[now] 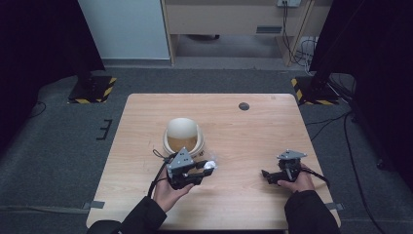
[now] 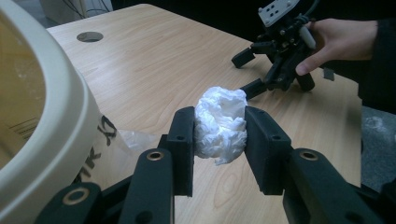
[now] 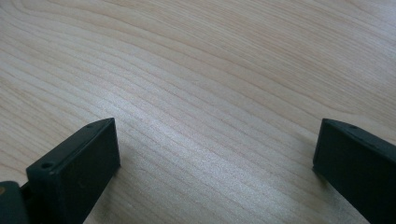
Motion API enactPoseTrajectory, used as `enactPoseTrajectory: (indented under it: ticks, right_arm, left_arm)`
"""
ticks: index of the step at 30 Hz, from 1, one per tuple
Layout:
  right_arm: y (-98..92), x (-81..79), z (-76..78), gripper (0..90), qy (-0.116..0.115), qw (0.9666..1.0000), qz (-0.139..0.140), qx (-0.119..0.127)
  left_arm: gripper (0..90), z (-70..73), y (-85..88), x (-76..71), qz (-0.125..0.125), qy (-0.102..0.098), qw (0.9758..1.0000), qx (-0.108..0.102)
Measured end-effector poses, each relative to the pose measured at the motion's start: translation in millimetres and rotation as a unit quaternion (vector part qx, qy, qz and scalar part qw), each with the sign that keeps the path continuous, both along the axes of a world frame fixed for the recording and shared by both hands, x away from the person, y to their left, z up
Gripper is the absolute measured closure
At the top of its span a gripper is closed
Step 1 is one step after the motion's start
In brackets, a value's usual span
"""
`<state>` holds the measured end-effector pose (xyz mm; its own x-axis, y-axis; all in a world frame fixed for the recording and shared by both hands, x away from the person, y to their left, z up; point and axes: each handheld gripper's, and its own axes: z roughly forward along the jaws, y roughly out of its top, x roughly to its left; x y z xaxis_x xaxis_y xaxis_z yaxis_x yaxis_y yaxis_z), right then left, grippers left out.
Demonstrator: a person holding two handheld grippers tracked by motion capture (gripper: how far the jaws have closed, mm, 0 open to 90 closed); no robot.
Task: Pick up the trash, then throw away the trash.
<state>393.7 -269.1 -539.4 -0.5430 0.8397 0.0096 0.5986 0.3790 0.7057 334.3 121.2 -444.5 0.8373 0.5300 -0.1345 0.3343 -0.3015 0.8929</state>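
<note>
A person sits at a pale wooden desk (image 1: 253,141) with a two-jaw gripper in each hand. The left gripper (image 2: 219,133) has its jaws clamped on a crumpled wad of white tissue (image 2: 221,123), held just above the desk near the middle of the near half. Just beside it, toward the desk's centre, stands a small cream bin (image 1: 182,136) with its opening facing up and a clear liner (printed with dark lettering) spilling out at its base.

The right gripper (image 1: 272,176) rests low near the near right corner, jaws wide apart with nothing between them.

The step in hand looks like carrying the tissue to the bin. To do it well, keep the squeeze steady, since the wad is soft and could slip, lift clear of the rim, and release only once it is squarely over the opening.
</note>
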Motion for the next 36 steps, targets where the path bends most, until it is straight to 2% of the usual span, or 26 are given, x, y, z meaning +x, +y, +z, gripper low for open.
enactPoseTrajectory:
  ticks: [7,13,20,27,32,36]
  right_arm:
    - [0.0,0.0,0.0,0.7,0.000,1.0000,0.000,0.000]
    - [0.0,0.0,0.0,0.7,0.000,1.0000,0.000,0.000]
    - [0.0,0.0,0.0,0.7,0.000,1.0000,0.000,0.000]
    - [0.0,0.0,0.0,0.7,0.000,1.0000,0.000,0.000]
    - [0.0,0.0,0.0,0.7,0.000,1.0000,0.000,0.000]
    - [0.0,0.0,0.0,0.7,0.000,1.0000,0.000,0.000]
  left_arm:
    - [63.8,9.9,9.7,-7.3,-0.008,-0.009,0.9997,-0.022]
    - [63.8,24.4,22.1,-8.0,0.001,-0.023,0.9987,-0.047]
    - [63.8,36.9,36.5,-5.9,0.019,-0.035,0.9970,-0.066]
    - [63.9,54.6,53.9,-6.1,0.041,-0.058,0.9936,-0.087]
    - [63.9,62.3,65.5,-5.3,0.057,-0.071,0.9913,-0.095]
    - [63.8,61.7,71.6,-3.1,0.068,-0.069,0.9909,-0.093]
